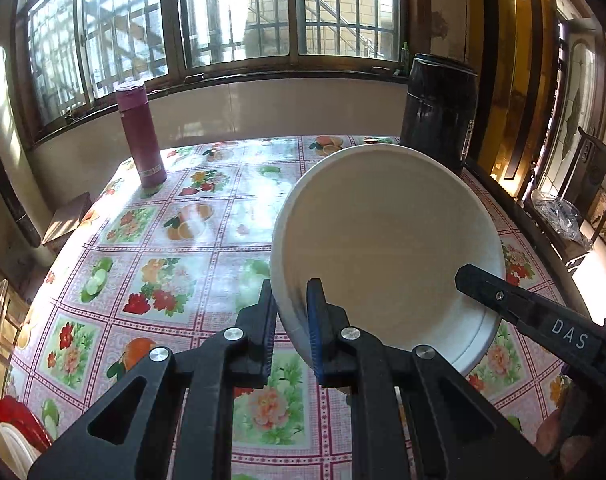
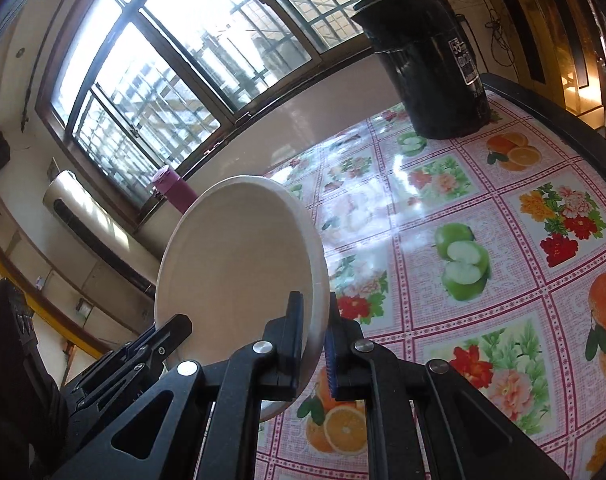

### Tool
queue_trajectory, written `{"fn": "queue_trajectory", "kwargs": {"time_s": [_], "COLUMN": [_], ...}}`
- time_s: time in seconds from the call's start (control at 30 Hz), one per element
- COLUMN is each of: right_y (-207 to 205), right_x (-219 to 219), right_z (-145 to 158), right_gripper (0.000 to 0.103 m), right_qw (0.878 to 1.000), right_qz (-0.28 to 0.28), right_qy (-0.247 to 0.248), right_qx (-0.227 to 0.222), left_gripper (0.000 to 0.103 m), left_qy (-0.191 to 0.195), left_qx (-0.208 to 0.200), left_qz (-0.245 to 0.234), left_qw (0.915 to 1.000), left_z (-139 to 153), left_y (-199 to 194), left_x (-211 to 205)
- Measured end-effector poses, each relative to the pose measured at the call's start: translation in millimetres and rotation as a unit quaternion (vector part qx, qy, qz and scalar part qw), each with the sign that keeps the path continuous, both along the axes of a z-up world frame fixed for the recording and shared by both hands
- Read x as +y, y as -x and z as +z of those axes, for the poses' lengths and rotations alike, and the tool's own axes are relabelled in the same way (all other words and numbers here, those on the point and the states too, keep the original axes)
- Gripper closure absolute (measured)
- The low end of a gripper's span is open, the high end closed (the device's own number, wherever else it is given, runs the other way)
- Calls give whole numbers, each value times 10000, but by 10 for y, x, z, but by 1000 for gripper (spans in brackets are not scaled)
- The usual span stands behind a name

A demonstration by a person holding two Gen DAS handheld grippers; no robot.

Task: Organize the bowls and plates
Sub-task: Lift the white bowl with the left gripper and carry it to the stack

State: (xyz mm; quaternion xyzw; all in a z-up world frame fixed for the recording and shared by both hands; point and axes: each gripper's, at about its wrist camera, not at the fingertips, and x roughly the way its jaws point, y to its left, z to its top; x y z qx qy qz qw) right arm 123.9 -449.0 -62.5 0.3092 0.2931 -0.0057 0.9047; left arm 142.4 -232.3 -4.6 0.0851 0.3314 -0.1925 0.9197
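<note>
Both grippers pinch one white bowl (image 1: 387, 248) by opposite edges of its rim, lifting it tilted above the bench (image 1: 191, 216) with its fruit-and-flower cloth. The left gripper (image 1: 291, 328) has its jaws closed on the rim nearest it, one finger inside the bowl and one outside; the right gripper (image 2: 313, 344) clamps the far edge the same way. Two grips probably steady the smooth, wide bowl against swinging. A magenta flask (image 1: 141, 136) stands well beyond the bowl towards the window, and a black kettle (image 1: 439, 112) stands behind it.
</note>
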Motion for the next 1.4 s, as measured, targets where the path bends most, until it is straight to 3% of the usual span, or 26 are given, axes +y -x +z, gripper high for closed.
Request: {"fn": "queue_trajectory", "kwargs": {"time_s": [0.37,0.8,1.1,1.4], "right_y": [224,442,573,545], "right_x": [1225,2705,3345,3638], "right_z": [205,322,261,38], "right_gripper": [93,91,88,86], "right_qw": [9939,9720,9571,9499], "right_qz": [1058,2312,2829,3028], "right_qy": [-6,321,616,744], "right_qx": [-307,-272,-139,219], "left_gripper": [91,90,90,90], "left_qy": [131,275,336,508], "left_qx": [-348,-421,-323,154], "left_qz": [834,1847,2297,2414], "left_qw": [9958,9815,9721,9690], "left_z": [198,167,4,-259], "left_y": [437,904,1062,1069], "left_x": [1272,2556,3069,3295]}}
